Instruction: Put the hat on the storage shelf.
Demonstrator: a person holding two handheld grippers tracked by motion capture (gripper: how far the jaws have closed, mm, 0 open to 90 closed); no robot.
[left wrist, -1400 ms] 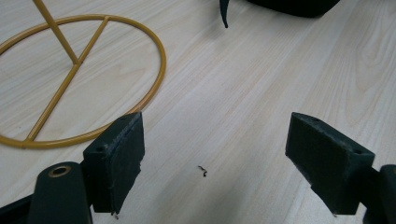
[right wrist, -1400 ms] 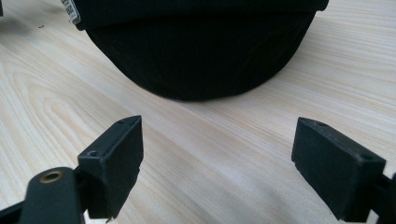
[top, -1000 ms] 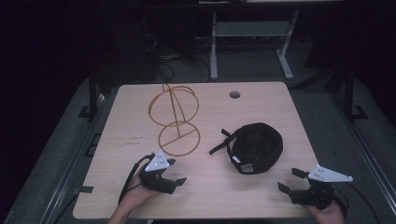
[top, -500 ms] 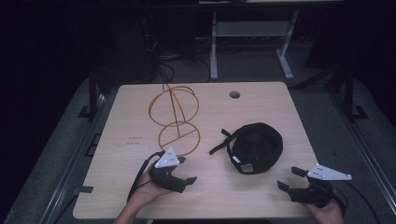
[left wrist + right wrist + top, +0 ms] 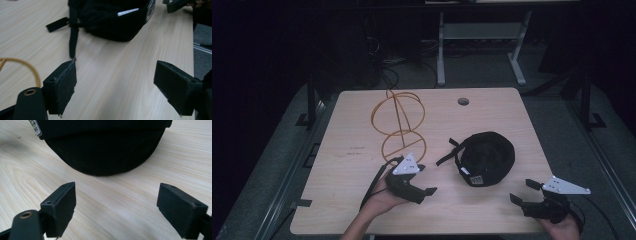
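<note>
Black cap [image 5: 486, 158] sits right of centre on the table [image 5: 337, 170]; left gripper [image 5: 426, 180] has moved right toward its strap [image 5: 73, 41], right gripper [image 5: 523, 192] waits near, both spread.

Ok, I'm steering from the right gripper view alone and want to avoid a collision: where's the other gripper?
Observer: The left gripper hovers left of the black cap, jaws open, aimed at it.
Operator: Anything hanging off the cap on that side?
Observer: Yes, a black strap lies flat on the table, pointing toward the left gripper.
Operator: Anything else on the table?
Observer: An orange wire stand stands behind the left gripper, apart from the cap.
Operator: And mine?
Observer: The right gripper is open near the table's front right edge, apart from the cap.
</note>
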